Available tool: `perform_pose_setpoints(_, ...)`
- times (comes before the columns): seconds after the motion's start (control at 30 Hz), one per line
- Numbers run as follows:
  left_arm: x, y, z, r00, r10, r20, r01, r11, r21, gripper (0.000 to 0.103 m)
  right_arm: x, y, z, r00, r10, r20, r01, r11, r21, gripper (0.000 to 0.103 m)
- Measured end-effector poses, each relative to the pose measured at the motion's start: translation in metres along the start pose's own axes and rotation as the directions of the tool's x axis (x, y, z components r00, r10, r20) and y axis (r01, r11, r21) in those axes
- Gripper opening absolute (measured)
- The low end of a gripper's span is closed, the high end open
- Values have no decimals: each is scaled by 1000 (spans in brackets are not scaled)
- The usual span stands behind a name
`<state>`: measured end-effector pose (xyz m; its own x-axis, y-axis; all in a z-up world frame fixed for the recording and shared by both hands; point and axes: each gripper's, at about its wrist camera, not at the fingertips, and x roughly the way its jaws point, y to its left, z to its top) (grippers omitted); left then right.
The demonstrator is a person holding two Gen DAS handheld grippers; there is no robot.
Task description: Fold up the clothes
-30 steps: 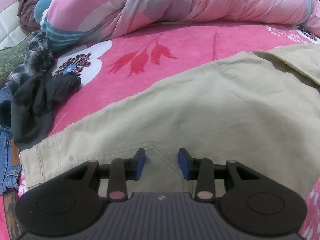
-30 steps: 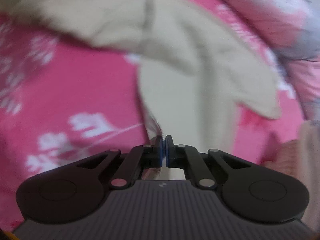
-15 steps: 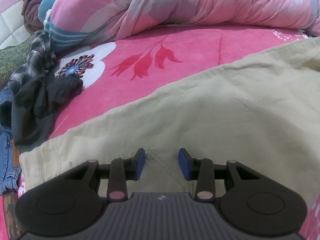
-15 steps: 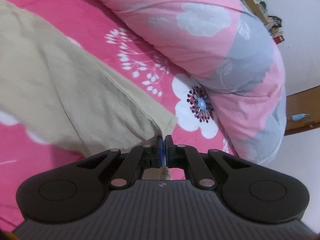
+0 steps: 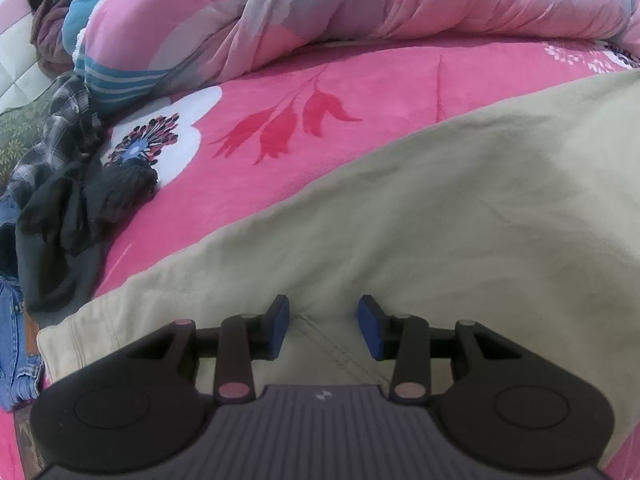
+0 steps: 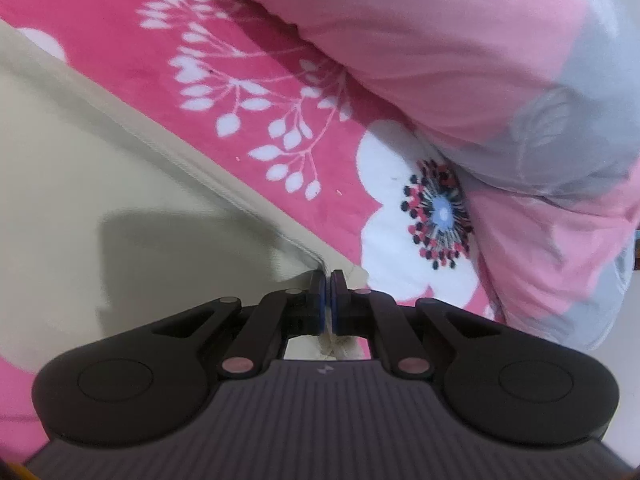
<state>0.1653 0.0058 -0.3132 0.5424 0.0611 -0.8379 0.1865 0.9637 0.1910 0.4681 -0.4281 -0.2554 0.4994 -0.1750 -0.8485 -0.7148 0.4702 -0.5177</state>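
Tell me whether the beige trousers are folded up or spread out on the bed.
Spread out. The beige trousers lie flat and long across the pink bedspread, with no folded stack visible; the right hand-held gripper pinches their far corner.

The trousers (image 5: pixel 460 220) run off the right edge of the left wrist view, and their near part is hidden under the left gripper (image 5: pixel 323 328) body. In the right wrist view the trousers (image 6: pixel 100 168) are cut by the left edge, and the pinched hem corner is mostly hidden between the pads (image 6: pixel 320 300) of the right gripper (image 6: pixel 327 300). The duvet (image 5: pixel 400 12) is cut off at the top and right. At far left the jeans (image 5: pixel 12 340) and a dark garment (image 5: pixel 60 220) pass out of the picture. The far left corner holds a bundled figure (image 5: pixel 52 20), too small to tell more.
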Motion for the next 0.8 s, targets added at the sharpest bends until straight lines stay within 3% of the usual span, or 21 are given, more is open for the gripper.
perform_pose_setpoints(0.27,1,-1,0,1000,3,-4,-2,1000,18,41,39,3,8,1000,3,-12,-3,1000,31,1)
perform_pose_setpoints(0.37,1,-3,-1,1000,8,-2,-8,1000,25,42,51,-1,8,1000,-11,-4,12,996,84,6)
perform_pose_setpoints(0.53,2,-4,-1,1000,15,-2,-15,999,34,42,60,-25,-2,998,-63,4,60,965,254,39)
perform_pose_setpoints(0.63,2,-4,-1,1000,18,0,-18,999,40,42,57,-38,-10,998,-60,16,52,946,319,52)
perform_pose_setpoints(0.67,2,-5,-1,1000,20,0,-20,999,41,42,55,-40,-12,997,-71,21,60,943,329,53)
perform_pose_setpoints(0.8,2,-6,-1,1000,26,0,-26,999,45,42,51,-57,-21,967,-252,-18,239,887,395,51)
